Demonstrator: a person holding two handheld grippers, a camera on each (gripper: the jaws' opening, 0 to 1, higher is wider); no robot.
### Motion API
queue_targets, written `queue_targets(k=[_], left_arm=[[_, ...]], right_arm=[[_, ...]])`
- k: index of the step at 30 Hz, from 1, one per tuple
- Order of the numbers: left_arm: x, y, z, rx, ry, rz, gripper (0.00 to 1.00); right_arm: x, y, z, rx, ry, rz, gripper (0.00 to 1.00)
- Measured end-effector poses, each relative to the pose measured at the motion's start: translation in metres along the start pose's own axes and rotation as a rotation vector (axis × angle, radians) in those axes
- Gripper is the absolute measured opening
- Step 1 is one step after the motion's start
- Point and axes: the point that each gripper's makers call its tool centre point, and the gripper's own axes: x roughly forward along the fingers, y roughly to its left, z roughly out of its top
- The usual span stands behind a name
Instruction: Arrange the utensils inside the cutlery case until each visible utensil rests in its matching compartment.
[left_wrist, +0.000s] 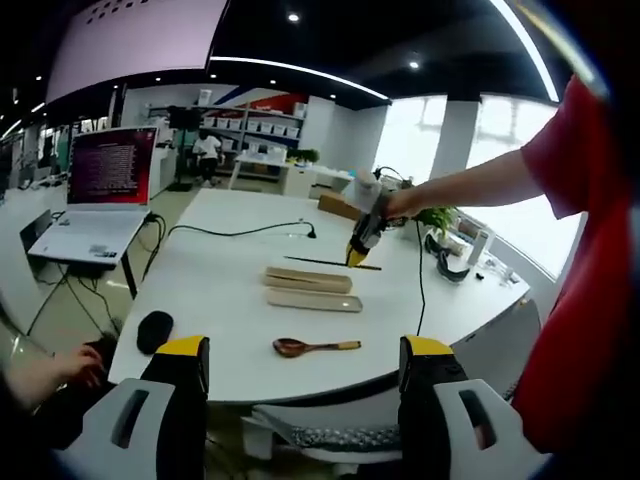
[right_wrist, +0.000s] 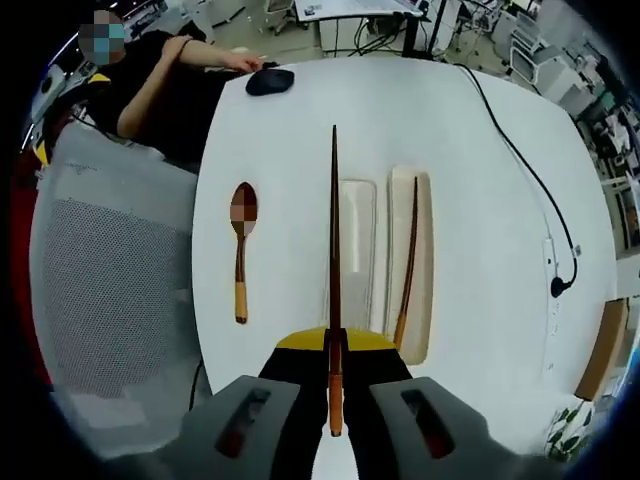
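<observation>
A wooden cutlery case lies open as two long halves (right_wrist: 357, 240) side by side on the white table (right_wrist: 480, 200). One dark chopstick (right_wrist: 408, 255) rests in the right half (right_wrist: 425, 300). My right gripper (right_wrist: 335, 345) is shut on a second chopstick (right_wrist: 334, 230), which points forward above the case's left half. A wooden spoon (right_wrist: 240, 250) lies on the table left of the case. In the left gripper view my left gripper (left_wrist: 306, 352) is open and low at the table's near edge, with the spoon (left_wrist: 315, 347), the case (left_wrist: 310, 288) and the right gripper (left_wrist: 360, 245) beyond it.
A black mouse (right_wrist: 270, 80) sits at the far table end, near a seated person's arm (right_wrist: 190, 60). A mesh chair (right_wrist: 100, 300) stands beside the table. A black cable (right_wrist: 520, 160) runs to a plug (right_wrist: 557, 287). An open laptop (left_wrist: 105, 190) stands on a side table.
</observation>
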Motion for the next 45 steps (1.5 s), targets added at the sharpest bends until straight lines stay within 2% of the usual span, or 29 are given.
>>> queue_targets(k=[5,8,14,19,25,31,35,38,42,45], left_arm=[[0.005,-0.003,0.005,0.013,0.002,-0.014,0.80],[0.006,-0.005,0.010,0.021,-0.005,-0.017,0.80],[0.005,-0.005,0.007,0.034,0.009,-0.008,0.80],[0.003,-0.006,0.005,0.044,0.020,-0.001,0.79],[0.001,-0.006,0.006,0.042,0.016,0.010,0.79],[0.001,-0.004,0.006,0.049,0.021,0.022,0.79],[0.001,-0.004,0.004,0.049,0.028,0.027,0.79],[0.000,-0.003,0.002,0.054,0.039,0.029,0.78],[0.000,-0.003,0.002,0.053,0.045,0.033,0.78],[0.001,-0.002,0.002,0.059,0.048,0.034,0.78]], right_arm=[[0.005,0.003,0.007,-0.012,-0.048,-0.007,0.00],[0.006,-0.004,0.004,-0.060,-0.046,-0.038,0.00],[0.003,-0.013,0.000,-0.062,-0.044,-0.041,0.00],[-0.007,-0.021,-0.001,-0.106,-0.017,-0.032,0.00],[-0.027,-0.039,0.012,-0.126,-0.023,-0.066,0.00],[-0.024,-0.045,0.023,-0.123,-0.051,-0.072,0.00],[-0.014,-0.044,0.022,-0.152,-0.021,-0.068,0.00],[-0.012,-0.042,0.023,-0.157,-0.021,-0.062,0.00],[-0.014,-0.045,0.023,-0.164,-0.009,-0.054,0.00],[-0.022,-0.055,0.023,-0.190,0.016,-0.063,0.00]])
